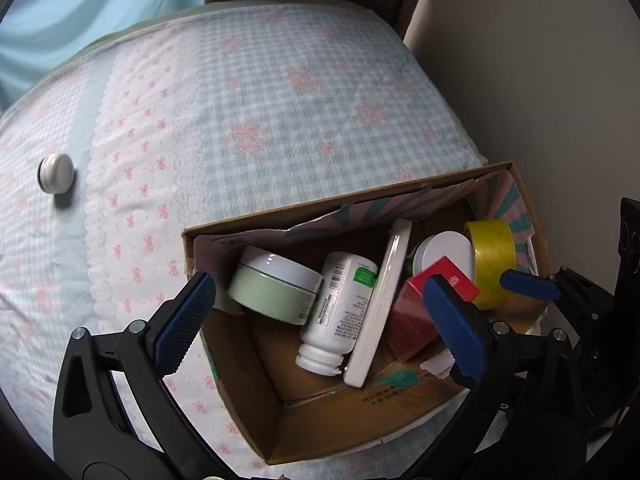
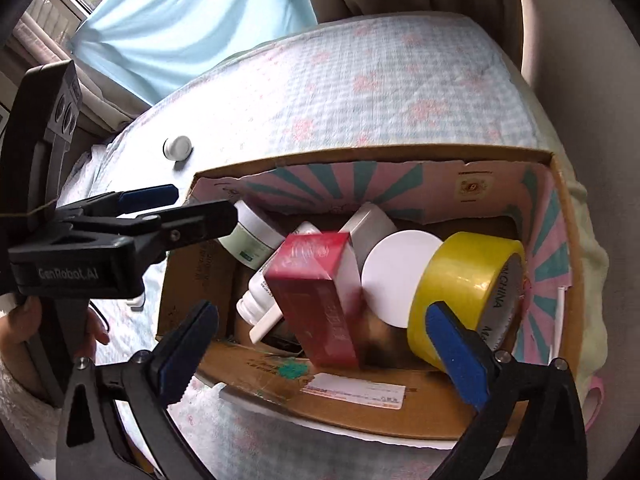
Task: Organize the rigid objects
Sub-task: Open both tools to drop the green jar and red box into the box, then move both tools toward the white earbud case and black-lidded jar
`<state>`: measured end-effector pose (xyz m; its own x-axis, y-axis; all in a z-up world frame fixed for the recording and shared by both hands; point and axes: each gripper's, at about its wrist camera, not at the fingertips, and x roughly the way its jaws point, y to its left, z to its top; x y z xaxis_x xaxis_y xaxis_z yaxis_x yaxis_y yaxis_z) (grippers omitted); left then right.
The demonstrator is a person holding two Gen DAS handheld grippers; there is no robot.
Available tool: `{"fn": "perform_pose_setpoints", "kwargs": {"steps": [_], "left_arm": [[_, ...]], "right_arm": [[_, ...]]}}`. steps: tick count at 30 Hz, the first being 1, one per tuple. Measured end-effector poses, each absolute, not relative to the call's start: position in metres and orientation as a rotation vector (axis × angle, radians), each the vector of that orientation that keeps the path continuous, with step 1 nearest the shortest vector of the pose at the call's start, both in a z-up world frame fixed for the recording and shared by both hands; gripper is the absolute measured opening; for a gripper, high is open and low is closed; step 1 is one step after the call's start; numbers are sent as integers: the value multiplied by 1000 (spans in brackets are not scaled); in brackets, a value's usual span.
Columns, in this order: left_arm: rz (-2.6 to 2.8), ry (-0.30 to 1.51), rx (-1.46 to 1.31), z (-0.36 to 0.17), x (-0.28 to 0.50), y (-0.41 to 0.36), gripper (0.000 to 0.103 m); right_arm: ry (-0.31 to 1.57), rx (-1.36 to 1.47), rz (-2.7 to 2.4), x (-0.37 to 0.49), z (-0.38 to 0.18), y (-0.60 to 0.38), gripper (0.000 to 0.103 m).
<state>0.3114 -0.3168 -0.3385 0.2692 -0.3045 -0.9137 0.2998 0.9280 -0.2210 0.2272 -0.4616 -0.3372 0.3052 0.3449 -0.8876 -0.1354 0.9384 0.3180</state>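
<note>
An open cardboard box (image 1: 360,440) (image 2: 400,412) sits on a checked bedspread. Inside lie a green jar (image 1: 276,288), a white bottle (image 1: 340,316) on its side, a white flat lid (image 1: 384,304) on edge, a red box (image 1: 420,312) (image 2: 320,296), a white round lid (image 2: 400,276) and a yellow tape roll (image 1: 494,260) (image 2: 464,292). My left gripper (image 1: 320,320) is open and empty above the box's near side. My right gripper (image 2: 332,344) is open and empty over the box, by the red box. A small white jar (image 1: 56,172) (image 2: 178,147) lies on the bed, far left.
The bedspread (image 1: 260,100) stretches behind and left of the box. A beige wall (image 1: 540,80) stands at the right. A pale blue curtain (image 2: 180,20) hangs at the back. The left gripper (image 2: 148,216) also shows in the right wrist view.
</note>
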Motion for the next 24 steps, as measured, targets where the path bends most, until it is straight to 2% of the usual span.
{"fn": "perform_pose_setpoints", "kwargs": {"steps": [14, 24], "left_arm": [[-373, 1232, -15, -318, 298, -296, 103], [-355, 1182, -15, -276, 276, -278, 103]], "right_arm": [[1179, 156, 295, 222, -317, -463, 103], [1149, 124, 243, 213, -279, -455, 103]]}}
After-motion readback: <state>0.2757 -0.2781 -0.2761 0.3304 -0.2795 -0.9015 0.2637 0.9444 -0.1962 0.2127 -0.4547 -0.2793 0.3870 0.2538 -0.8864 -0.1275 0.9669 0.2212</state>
